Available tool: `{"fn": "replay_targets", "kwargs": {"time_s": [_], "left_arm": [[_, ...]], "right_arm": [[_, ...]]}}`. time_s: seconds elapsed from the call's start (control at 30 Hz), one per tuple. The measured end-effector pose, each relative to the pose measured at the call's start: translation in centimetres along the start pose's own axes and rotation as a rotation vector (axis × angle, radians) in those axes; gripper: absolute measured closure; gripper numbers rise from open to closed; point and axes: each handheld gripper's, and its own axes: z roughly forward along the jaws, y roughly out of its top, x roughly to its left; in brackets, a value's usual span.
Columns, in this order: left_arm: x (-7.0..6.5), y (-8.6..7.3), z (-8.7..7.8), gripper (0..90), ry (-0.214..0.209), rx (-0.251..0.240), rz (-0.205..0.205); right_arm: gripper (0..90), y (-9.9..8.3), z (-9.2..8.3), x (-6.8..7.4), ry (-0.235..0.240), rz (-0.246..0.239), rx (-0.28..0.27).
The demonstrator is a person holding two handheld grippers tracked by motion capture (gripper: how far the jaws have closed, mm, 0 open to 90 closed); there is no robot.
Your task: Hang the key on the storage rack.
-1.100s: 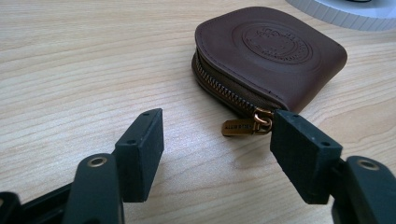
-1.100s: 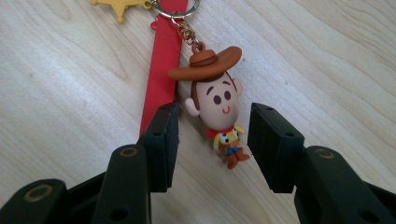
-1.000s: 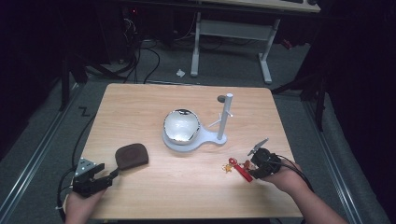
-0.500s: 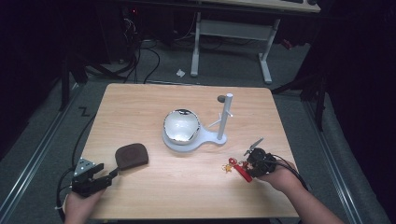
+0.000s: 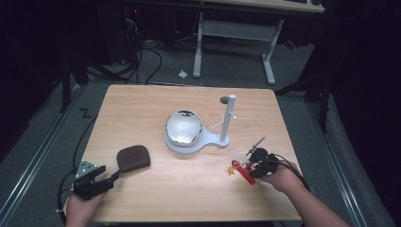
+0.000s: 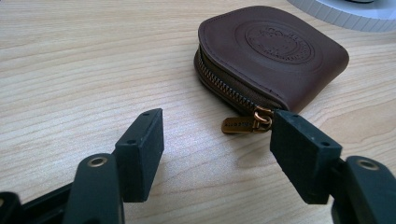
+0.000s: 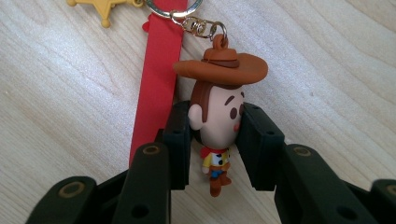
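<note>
The right gripper [image 7: 215, 135], its jaws just closed, clamps a smooth rubbery cowboy figurine [image 7: 218, 121] beside its flat red strap [image 7: 159, 84] on pale woodgrain.

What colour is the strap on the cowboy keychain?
Red; the strap shows best in the right gripper view, beside the cowboy figure.

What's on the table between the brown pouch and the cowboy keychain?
In the high view, bare wood lies between the brown pouch and the cowboy keychain; the white stand's base sits just beyond that stretch.

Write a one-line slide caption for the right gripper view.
Right gripper clamps a cowboy figure keychain by its head, red strap and gold star charm lying on the wooden table.
</note>
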Motion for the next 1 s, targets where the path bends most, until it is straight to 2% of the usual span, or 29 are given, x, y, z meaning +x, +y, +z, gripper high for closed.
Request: {"fn": "replay_targets", "kwargs": {"time_s": [0.27, 0.43, 0.47, 0.53, 0.57, 0.6, 0.67, 0.73, 0.77, 0.83, 0.87, 1.0], "left_arm": [[0.0, 0.0, 0.1, 35.4, -0.003, 0.004, 0.0], [0.0, 0.0, 0.1, 35.5, -0.004, 0.0, -0.002], [0.0, 0.0, 0.1, 35.5, -0.005, 0.0, -0.002], [0.0, 0.0, 0.1, 35.5, -0.006, 0.0, -0.002], [0.0, 0.0, 0.1, 35.5, -0.006, -0.001, -0.003], [0.0, 0.0, 0.1, 35.5, -0.007, -0.001, -0.002], [0.0, 0.0, 0.1, 35.5, -0.007, -0.003, -0.001], [0.0, 0.0, 0.1, 35.5, -0.008, -0.005, -0.003], [0.0, 0.0, 0.0, 35.5, -0.008, -0.005, -0.003], [0.0, 0.0, 0.0, 35.5, -0.009, -0.007, -0.003], [0.0, 0.0, 0.0, 35.5, -0.009, -0.007, -0.004], [0.0, 0.0, 0.0, 35.5, -0.009, -0.008, -0.004]], "right_arm": [[66.7, 0.1, -1.7, -0.5, 0.065, 0.038, 0.003], [66.7, 0.0, -2.9, -0.5, 0.091, 0.027, -0.002], [66.7, 0.0, -3.2, -0.3, 0.09, 0.038, 0.004], [66.7, -0.1, -3.6, -0.3, 0.099, 0.025, 0.0], [66.7, -0.2, -3.9, 0.1, 0.102, 0.067, 0.014], [66.7, -0.1, -4.0, 0.0, 0.101, 0.029, -0.002], [66.7, -0.2, -4.5, 0.0, 0.105, 0.022, -0.007], [66.7, -0.2, -4.9, 0.2, 0.112, 0.037, -0.01], [66.7, -0.2, -5.0, 0.1, 0.114, 0.022, -0.013], [66.7, -0.2, -5.5, 0.4, 0.123, 0.062, -0.004], [66.7, -0.3, -5.6, 0.3, 0.123, 0.039, -0.012], [66.8, -0.4, -6.5, 0.3, 0.136, 0.05, -0.021]]}}
